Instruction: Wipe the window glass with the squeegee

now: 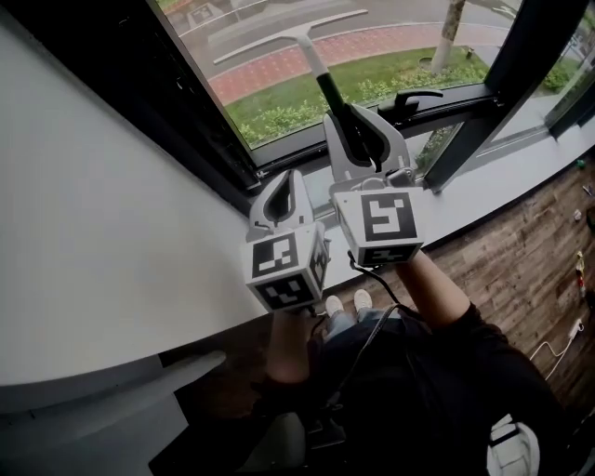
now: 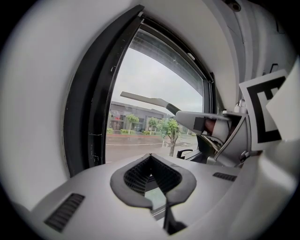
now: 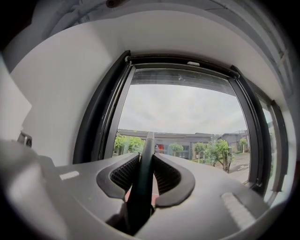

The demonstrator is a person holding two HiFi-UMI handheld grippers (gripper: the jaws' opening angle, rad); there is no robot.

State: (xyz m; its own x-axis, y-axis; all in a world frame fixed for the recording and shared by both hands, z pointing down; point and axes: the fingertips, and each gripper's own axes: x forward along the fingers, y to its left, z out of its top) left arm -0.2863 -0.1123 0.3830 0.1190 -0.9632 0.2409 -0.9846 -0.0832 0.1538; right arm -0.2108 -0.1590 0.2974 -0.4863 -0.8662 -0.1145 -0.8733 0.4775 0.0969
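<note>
The left gripper (image 1: 284, 186) (image 2: 152, 180) is closed on nothing, its jaws meeting at the tips. Just to its right and a little farther forward, the right gripper (image 1: 358, 139) (image 3: 146, 173) is clamped on the dark handle of the squeegee (image 1: 314, 56) (image 2: 140, 97) (image 3: 143, 187), with the handle running up between both jaws. Each gripper carries a marker cube (image 1: 284, 270) on its near end, and the two cubes sit side by side. Below them on the near side are the person's pale shoes (image 1: 346, 303) on a wooden floor (image 1: 530, 270).

From the right gripper the squeegee reaches away toward the window. Its handle narrows into a pale neck that ends in a long pale blade set crosswise in front of the window glass (image 1: 279, 93) (image 3: 187, 108). I cannot tell whether the blade's edge touches the glass.

A white sill (image 1: 502, 177) runs under the window, and a white wall (image 1: 84, 186) fills the left side. A black frame (image 1: 214, 130) (image 3: 101, 117) borders the glass, and a black window handle (image 1: 414, 98) sits on the frame's lower bar to the right of the squeegee.

Beyond the glass lie grass, a red path and a tree trunk (image 1: 453, 28), with a low building (image 3: 187, 140) under grey sky farther off.
</note>
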